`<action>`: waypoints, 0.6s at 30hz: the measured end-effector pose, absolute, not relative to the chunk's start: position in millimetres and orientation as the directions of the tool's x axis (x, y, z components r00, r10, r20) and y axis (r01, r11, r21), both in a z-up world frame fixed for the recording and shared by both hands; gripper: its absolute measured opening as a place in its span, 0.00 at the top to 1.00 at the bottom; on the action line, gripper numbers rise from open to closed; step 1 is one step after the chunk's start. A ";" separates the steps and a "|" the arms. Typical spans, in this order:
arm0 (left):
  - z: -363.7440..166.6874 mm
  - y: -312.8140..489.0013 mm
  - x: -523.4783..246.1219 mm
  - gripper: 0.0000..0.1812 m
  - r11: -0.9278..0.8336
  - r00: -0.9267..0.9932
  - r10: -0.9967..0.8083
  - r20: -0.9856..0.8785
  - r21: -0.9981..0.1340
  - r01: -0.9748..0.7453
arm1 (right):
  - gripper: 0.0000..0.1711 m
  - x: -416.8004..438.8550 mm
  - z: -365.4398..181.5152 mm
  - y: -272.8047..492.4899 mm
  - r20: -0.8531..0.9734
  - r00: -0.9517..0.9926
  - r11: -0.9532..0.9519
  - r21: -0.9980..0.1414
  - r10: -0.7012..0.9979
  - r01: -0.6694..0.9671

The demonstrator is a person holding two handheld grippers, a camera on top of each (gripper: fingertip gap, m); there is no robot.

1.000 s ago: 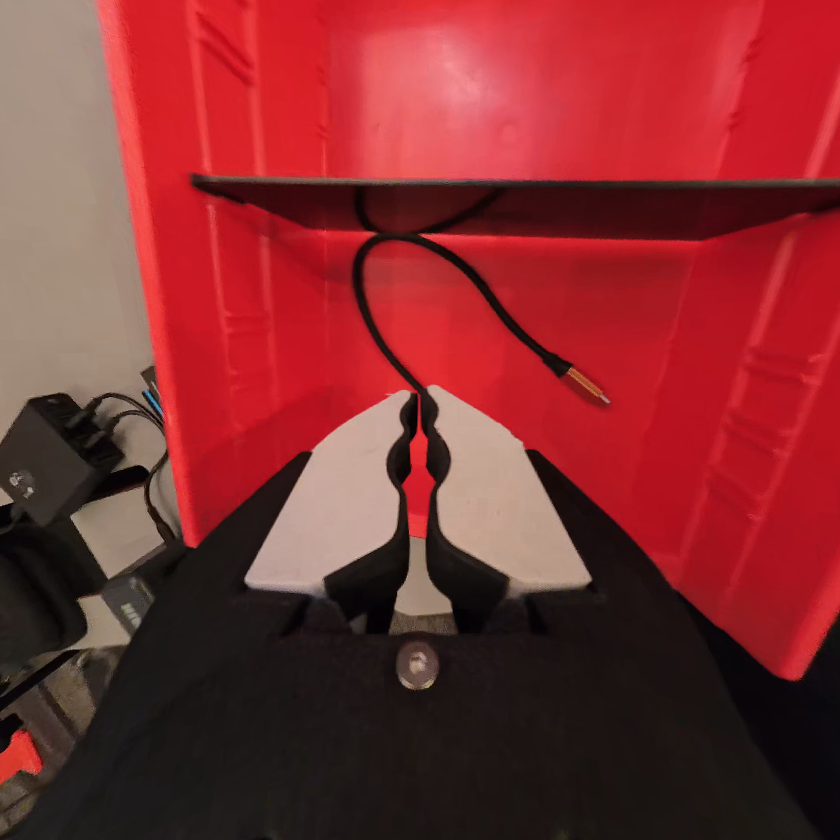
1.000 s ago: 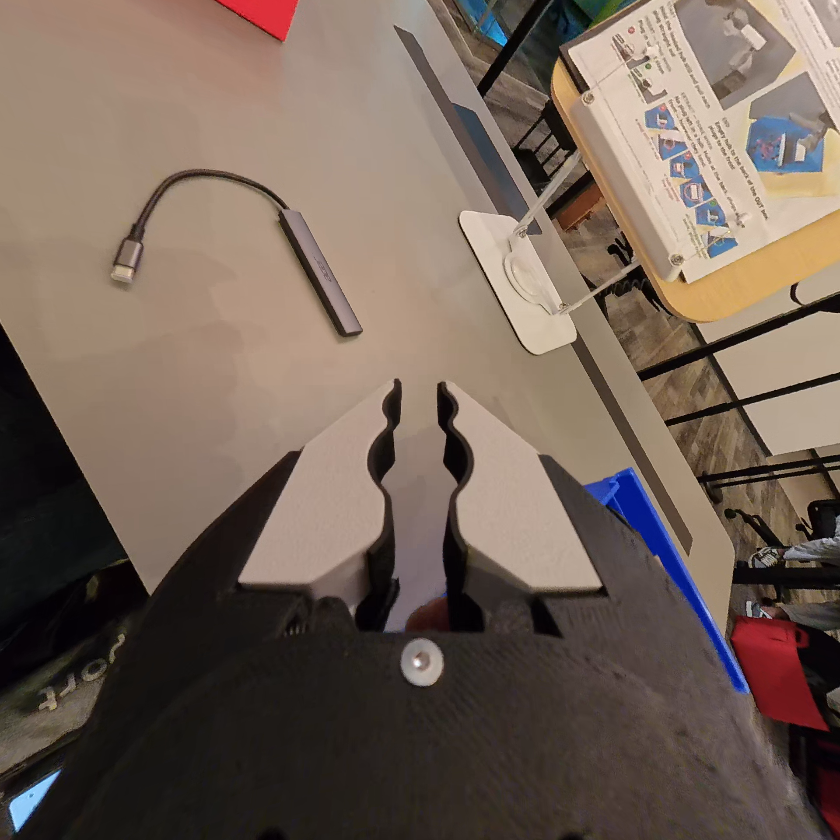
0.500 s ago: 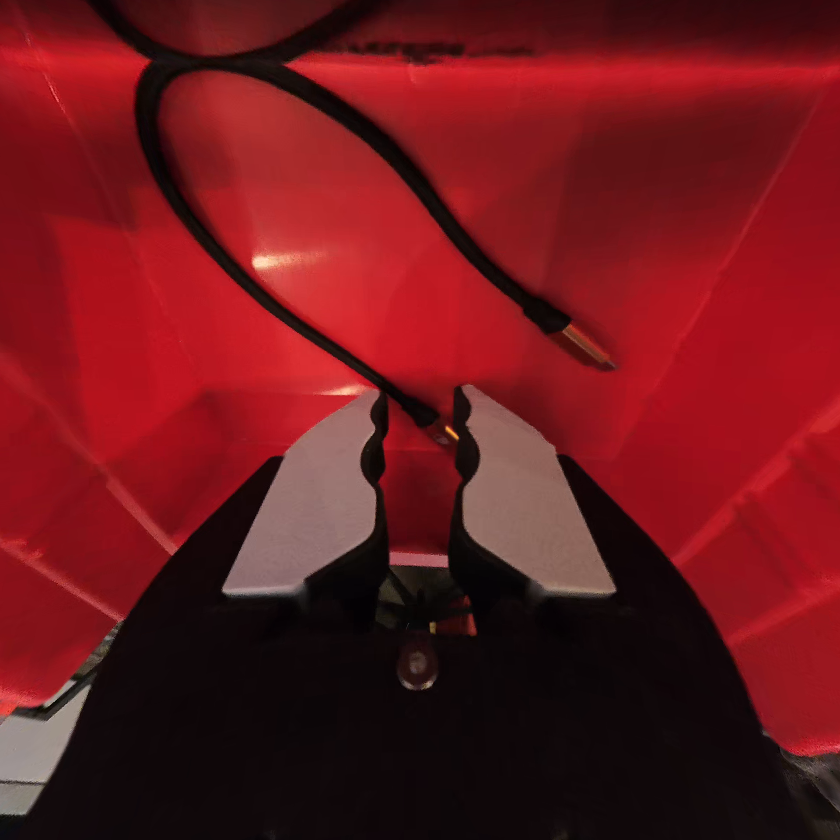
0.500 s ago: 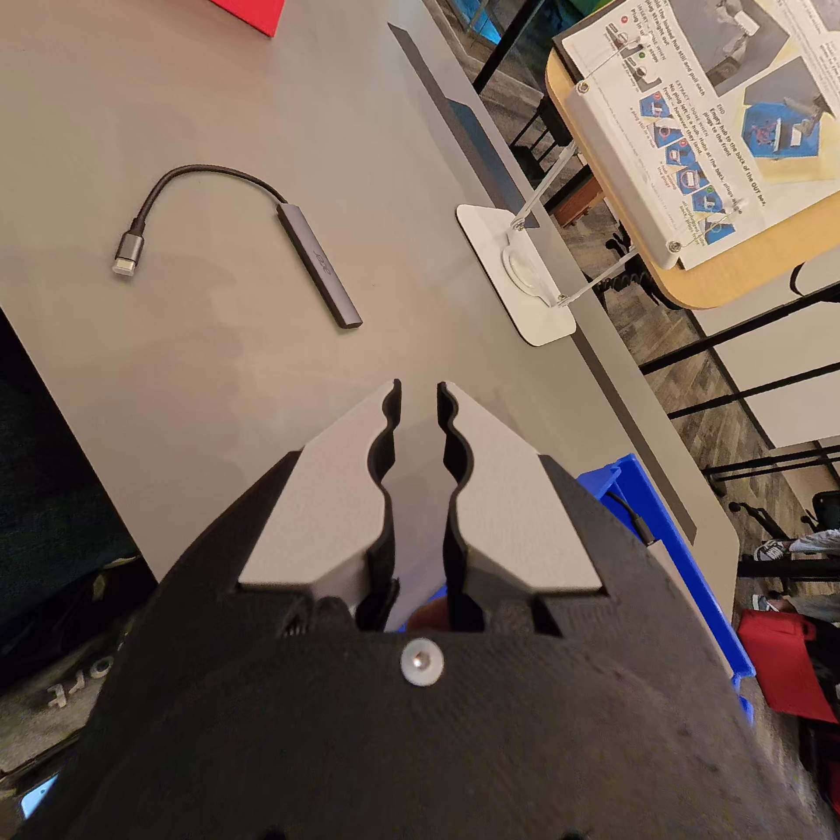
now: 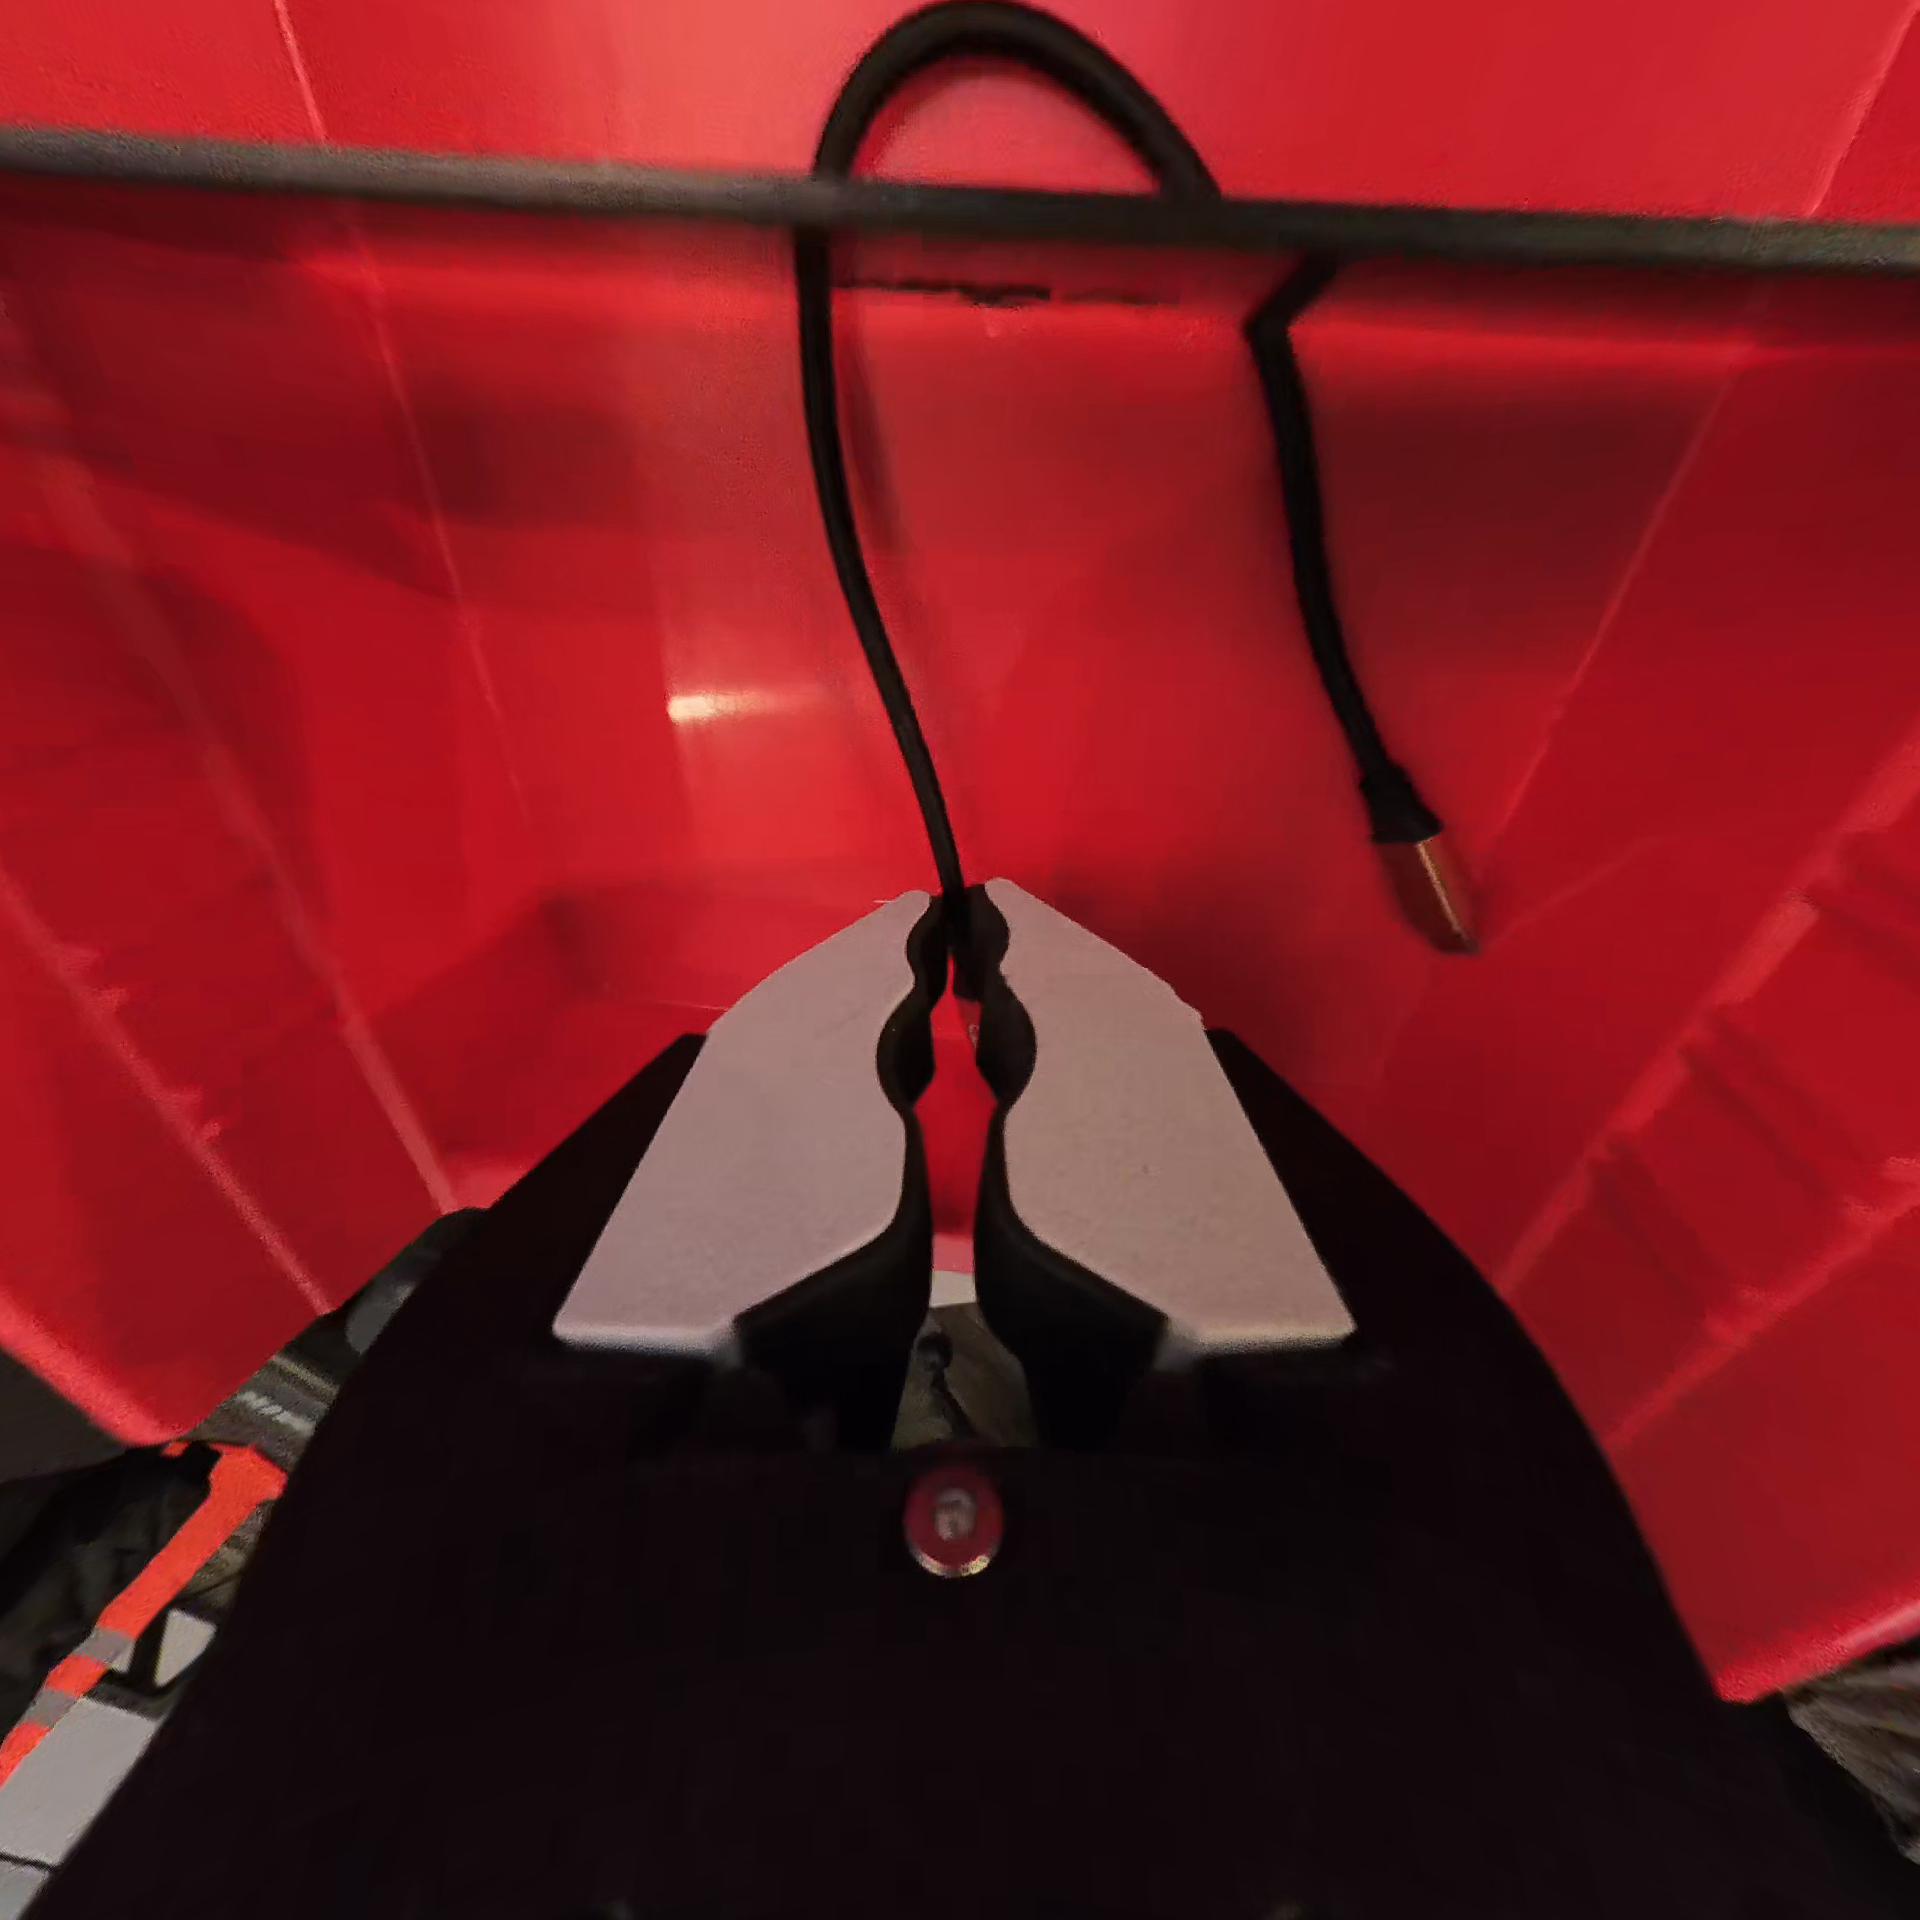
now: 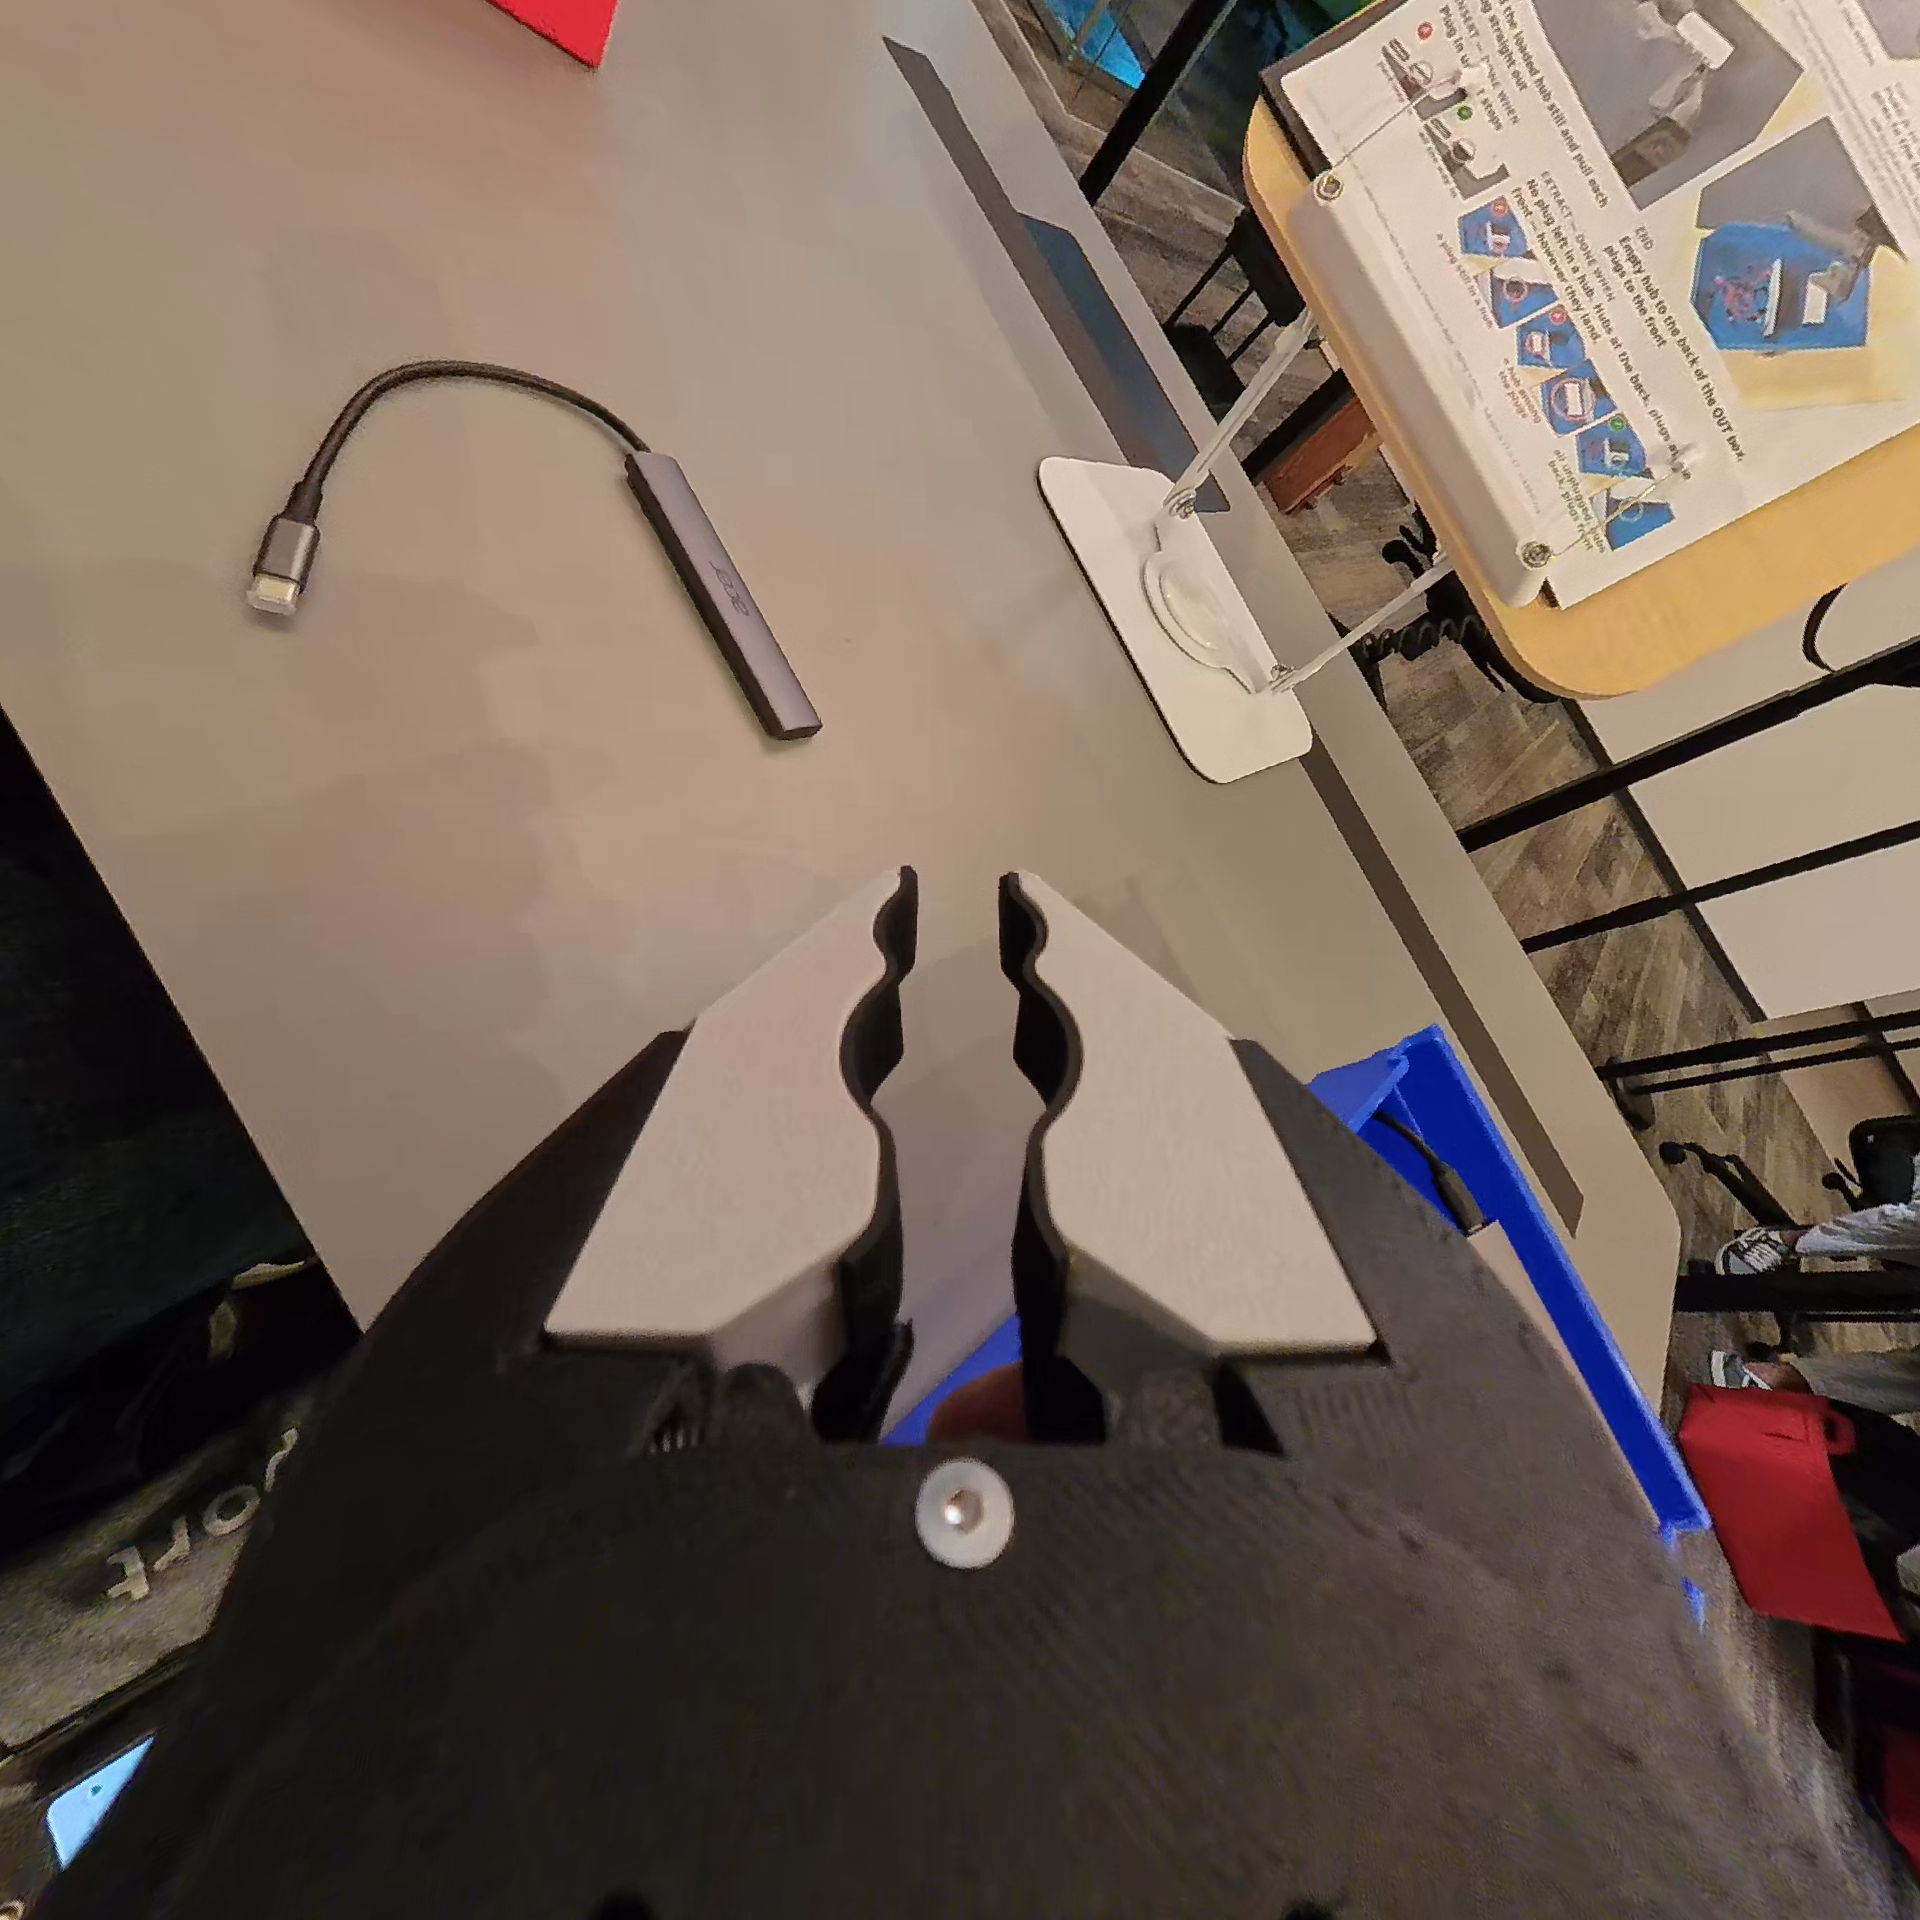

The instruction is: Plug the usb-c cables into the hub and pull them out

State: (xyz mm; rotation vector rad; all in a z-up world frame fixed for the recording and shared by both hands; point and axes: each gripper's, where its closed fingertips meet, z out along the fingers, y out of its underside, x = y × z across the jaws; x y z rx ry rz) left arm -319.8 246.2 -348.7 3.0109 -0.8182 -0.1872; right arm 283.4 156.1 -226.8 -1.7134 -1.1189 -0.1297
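In the left wrist view my left gripper [image 5: 958,902] is inside a red bin [image 5: 416,644], shut on one plug end of a black USB-C cable [image 5: 844,499]. The cable loops over a black divider [image 5: 416,179]. Its other plug [image 5: 1429,883], copper-coloured, hangs free to the right. In the right wrist view the slim grey hub [image 6: 727,603] lies on the grey table [image 6: 520,831], its short braided lead ending in a silver plug [image 6: 281,566]. My right gripper [image 6: 956,883] hovers nearer than the hub, slightly open and empty.
A white stand base [image 6: 1174,623] sits at the table's right edge, holding a board with an instruction sheet [image 6: 1558,260]. A blue bin [image 6: 1455,1143] with a cable inside lies under my right gripper's right side. A red bin corner [image 6: 561,26] shows at the top. The gap from one gripper's tips to the other's is roughly 60 cm. Measured from the fingertips, the slim grey hub [image 6: 727,603] is 20 cm or so from the right gripper and 45 cm from the left.
My left gripper was open around the plug half a second ago and has shut on it. The cable now hangs straighter over the divider. My right gripper has barely moved.
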 end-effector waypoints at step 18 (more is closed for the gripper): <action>-252.1 266.3 -328.7 0.99 -0.793 0.766 -0.501 -0.402 -0.142 -0.593 | 0.92 281.5 -227.6 156.4 0.557 0.560 -0.023 -0.696 0.613 0.717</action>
